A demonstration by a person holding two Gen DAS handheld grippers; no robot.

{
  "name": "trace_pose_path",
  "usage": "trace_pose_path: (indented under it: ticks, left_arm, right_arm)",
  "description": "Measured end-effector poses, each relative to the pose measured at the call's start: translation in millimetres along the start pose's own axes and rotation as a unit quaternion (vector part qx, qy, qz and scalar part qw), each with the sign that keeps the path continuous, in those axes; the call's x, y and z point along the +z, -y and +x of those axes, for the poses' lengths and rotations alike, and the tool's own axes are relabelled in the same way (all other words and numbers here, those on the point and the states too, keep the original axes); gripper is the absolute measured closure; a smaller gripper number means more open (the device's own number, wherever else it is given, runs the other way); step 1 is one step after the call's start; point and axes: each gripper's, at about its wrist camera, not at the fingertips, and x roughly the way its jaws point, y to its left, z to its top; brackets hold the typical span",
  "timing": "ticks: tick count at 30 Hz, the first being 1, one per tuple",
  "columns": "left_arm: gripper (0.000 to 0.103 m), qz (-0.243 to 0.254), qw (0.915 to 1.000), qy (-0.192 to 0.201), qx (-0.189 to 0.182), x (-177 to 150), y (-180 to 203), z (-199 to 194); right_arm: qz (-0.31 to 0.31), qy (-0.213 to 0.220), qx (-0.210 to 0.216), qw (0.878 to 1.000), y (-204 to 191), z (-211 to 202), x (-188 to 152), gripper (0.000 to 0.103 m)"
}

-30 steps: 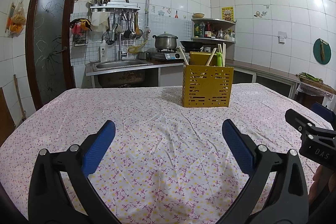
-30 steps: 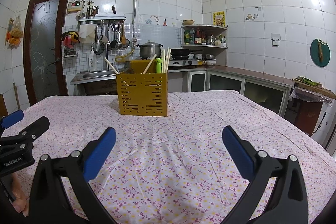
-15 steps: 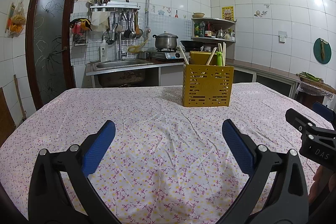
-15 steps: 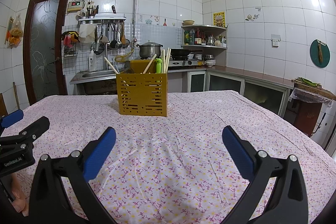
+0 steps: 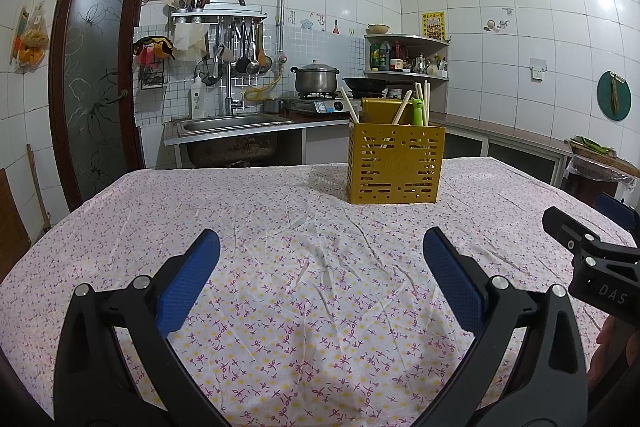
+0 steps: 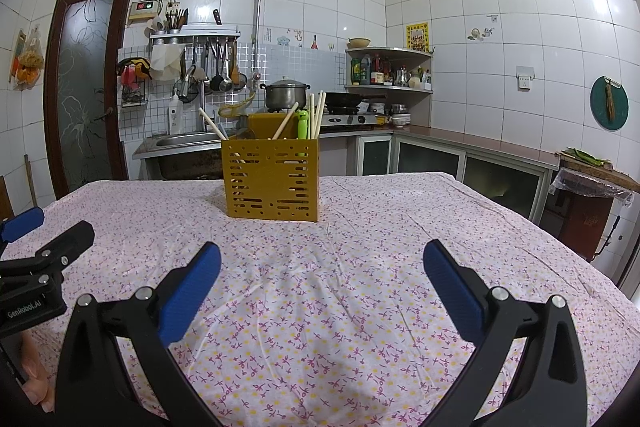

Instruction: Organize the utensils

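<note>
Only right wrist view shows fingernails point(image 6: 38, 393) — lower-left corner.

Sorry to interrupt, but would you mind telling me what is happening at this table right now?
A person holds two sets of tongs over a table covered with a floral cloth. The left tongs and the right tongs are both open and hold nothing. Ahead of them stands a yellow perforated utensil holder containing wooden chopsticks and a green-handled utensil. No loose utensils show on the cloth, and neither set of tongs is touching the holder.
</note>
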Motion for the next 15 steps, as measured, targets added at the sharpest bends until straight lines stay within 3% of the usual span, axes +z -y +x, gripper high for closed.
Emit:
trace_pose_path:
  ticks: [15]
  left_arm:
    - [0.005, 0.003, 1.0000, -0.009, 0.002, -0.5, -2.6, 0.1]
  right_arm:
    - [-0.002, -0.001, -0.001, 1.000, 0.9, 3.0, -1.0, 0.004]
